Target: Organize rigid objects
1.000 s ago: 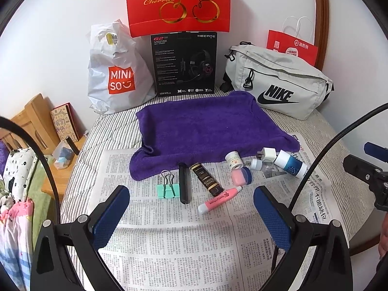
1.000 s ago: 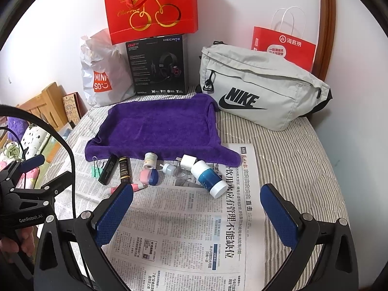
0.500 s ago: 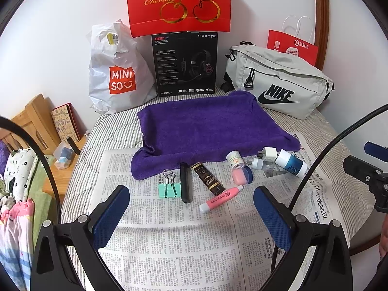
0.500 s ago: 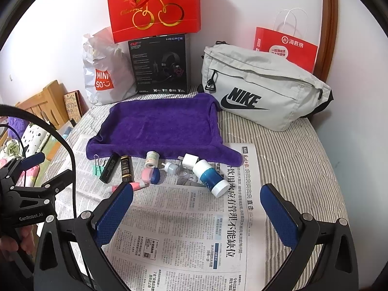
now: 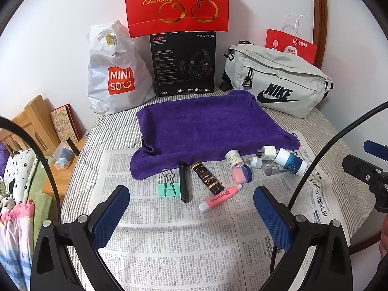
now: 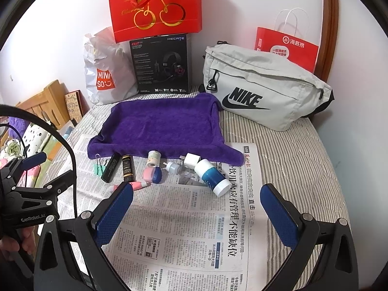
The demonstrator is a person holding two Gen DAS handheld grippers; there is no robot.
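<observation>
Left gripper (image 5: 191,202): jaws wide apart, nothing between them, held above the newspaper (image 5: 169,242). Right gripper (image 6: 197,200): jaws likewise wide apart and empty, over the same sheet further right.

The newspaper lies on a striped bed cover (image 6: 298,150). A purple towel (image 5: 206,126) is spread behind it, its near edge overlapping the paper.

Small items sit in a loose row on the paper just in front of the towel edge. From the left in the left wrist view:
- green binder clip (image 5: 167,188)
- black stick (image 5: 184,181), lying flat
- dark gold-lettered tube (image 5: 206,177), lying flat
- pink tube (image 5: 220,198), nearest the jaws, angled
- small white jar (image 5: 234,158), upright
- pink and blue case (image 5: 241,174), touching the jar's front
- white plug adapter (image 5: 268,151)
- blue and white bottle (image 5: 290,161), on its side

Against the wall: Miniso bag (image 5: 114,72), headset box (image 5: 184,63), red cherry bag (image 5: 177,2), grey Nike pouch (image 5: 274,80).
</observation>
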